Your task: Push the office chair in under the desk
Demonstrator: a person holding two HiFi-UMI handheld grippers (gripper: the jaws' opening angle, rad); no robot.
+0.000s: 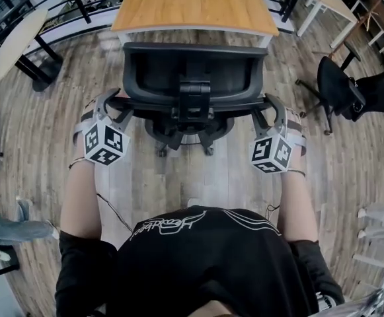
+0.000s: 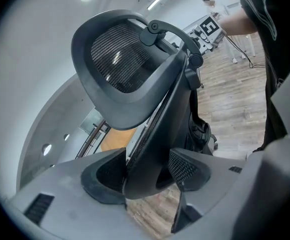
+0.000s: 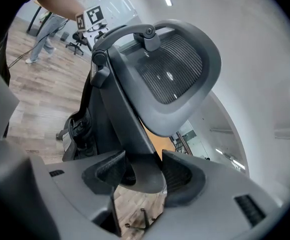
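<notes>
The black office chair with a mesh back (image 1: 158, 74) stands on the wooden plank floor (image 1: 178, 183), right in front of the person. Its back faces the person. Just on the far side of it is the desk with a light brown wooden top (image 1: 192, 5). From above, a thin strip of floor shows between the top of the chair's back and the near edge of the desk. The back hides the seat, so I cannot tell how much of the seat is under the desk yet.

The left claw (image 1: 110, 105) is closed on the left side of the chair's back. In the left gripper view the thick black frame (image 2: 154, 124) sits between the two jaws, and the pads press on it. The right claw (image 1: 271, 111) grips the right side of the back the same way.

So the holding part looks done, and I think pushing is the step in hand.

Next, both claws should push away toward the desk with the same strength. Then the chair can roll straight on its little wheels (image 1: 161, 152). If one side pushes harder, the chair may turn and bump a white desk leg (image 1: 265, 40). The frame looks smooth and round, so the grip should be tight. Another black chair (image 1: 340, 88) stands far off to the right, not in the way.
</notes>
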